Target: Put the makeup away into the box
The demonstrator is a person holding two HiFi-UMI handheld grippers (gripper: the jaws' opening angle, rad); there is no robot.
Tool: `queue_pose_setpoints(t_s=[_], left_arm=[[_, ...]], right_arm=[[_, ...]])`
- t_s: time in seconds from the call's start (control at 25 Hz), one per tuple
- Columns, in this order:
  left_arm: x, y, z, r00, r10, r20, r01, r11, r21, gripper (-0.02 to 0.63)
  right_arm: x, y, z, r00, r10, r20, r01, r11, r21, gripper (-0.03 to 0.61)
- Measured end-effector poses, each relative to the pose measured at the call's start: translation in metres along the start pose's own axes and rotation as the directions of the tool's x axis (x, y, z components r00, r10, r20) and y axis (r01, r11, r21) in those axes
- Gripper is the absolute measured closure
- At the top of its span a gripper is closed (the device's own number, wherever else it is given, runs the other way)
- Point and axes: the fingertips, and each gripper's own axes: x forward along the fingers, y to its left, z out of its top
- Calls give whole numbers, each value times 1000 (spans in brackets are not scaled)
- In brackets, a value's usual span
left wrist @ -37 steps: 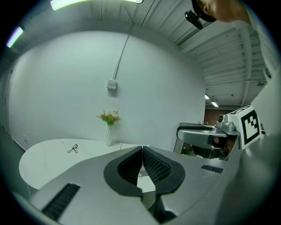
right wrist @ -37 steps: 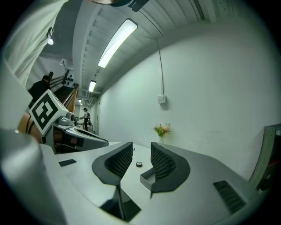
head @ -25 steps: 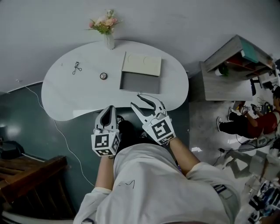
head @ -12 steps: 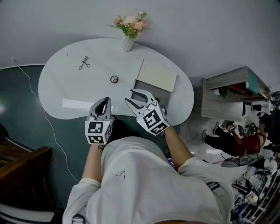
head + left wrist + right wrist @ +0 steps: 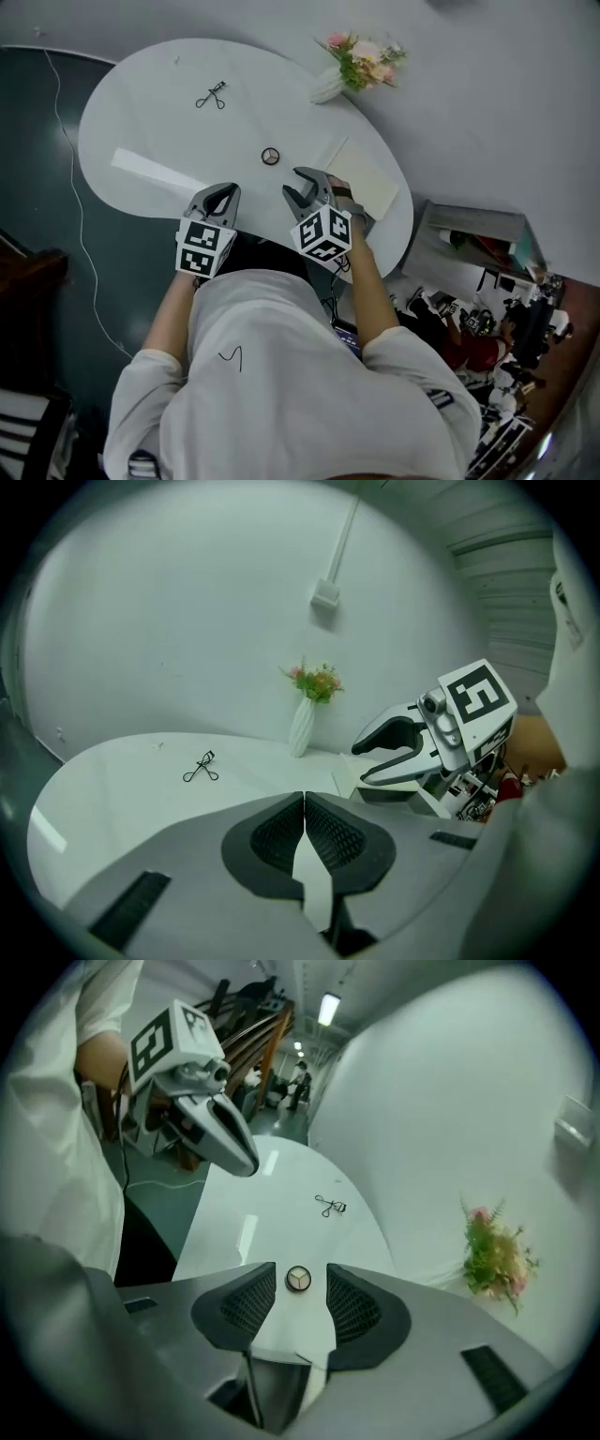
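White desk [image 5: 150,141]: round compact [image 5: 298,1279] lies straight ahead of our right hand-held gripper [image 5: 297,184], jaws opening, empty; left hand-held gripper [image 5: 305,808] farther from compact, closed.

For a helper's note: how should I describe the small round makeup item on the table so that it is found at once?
Look at the white kidney-shaped table. Near its middle, left of the cream box and nearer than the vase of flowers, lies the round compact. It is a small dark-rimmed disc with a pale three-part face, unlike the thin black eyelash curler farther left.
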Motion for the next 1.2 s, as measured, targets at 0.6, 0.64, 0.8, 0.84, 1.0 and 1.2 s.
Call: queue_pose_setpoints(t_s=[0.6, 0.64, 0.8, 0.84, 1.0, 1.2], left_arm=[[20, 35, -49, 987, 141, -81, -153, 973, -175, 592], [21, 35, -53, 985, 148, -90, -162, 971, -178, 592], [25, 32, -65, 980, 165, -110, -184, 963, -196, 592], [25, 32, -68, 979, 171, -112, -191, 962, -198, 592], [24, 29, -68, 975, 183, -130, -207, 956, -208, 592], [21, 25, -68, 970, 201, -134, -227, 949, -221, 592]], right_arm=[[105, 4, -38, 938, 273, -214, -337, 865, -371, 390], [111, 4, -42, 934, 279, -223, -347, 856, -384, 387], [127, 2, -49, 924, 306, -227, -375, 836, -400, 377], [131, 2, -49, 921, 317, -225, -384, 833, -397, 373], [143, 8, -54, 901, 366, -232, -432, 810, -398, 362], [152, 10, -55, 877, 421, -230, -479, 798, -365, 356]])
